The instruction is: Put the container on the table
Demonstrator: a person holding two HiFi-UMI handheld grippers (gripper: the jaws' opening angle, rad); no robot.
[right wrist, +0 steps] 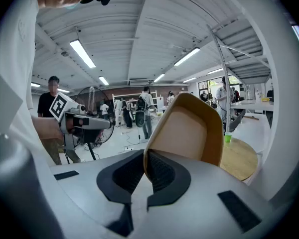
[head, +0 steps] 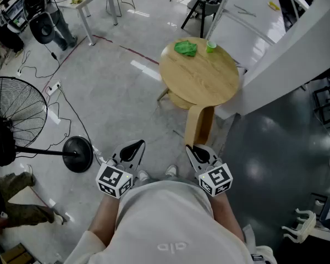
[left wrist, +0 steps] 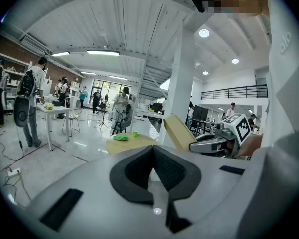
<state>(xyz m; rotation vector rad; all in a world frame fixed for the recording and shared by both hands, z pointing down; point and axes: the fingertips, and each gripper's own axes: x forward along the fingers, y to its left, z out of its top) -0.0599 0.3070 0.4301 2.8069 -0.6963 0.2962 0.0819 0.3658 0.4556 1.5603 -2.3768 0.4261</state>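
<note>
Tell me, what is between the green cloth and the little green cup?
Nothing, just bare table between the green cloth and green cup, shown in the head view.

container [head: 199, 123] tan, paler inside | table [head: 201, 80] light wood grain | cloth [head: 186, 48] on table bright green | cup [head: 211, 47] on table green | left gripper [head: 135, 146], right gripper [head: 193, 149] below table grey, black pads, black-white square-marker cubes | fan [head: 11, 111] left of table black
</note>
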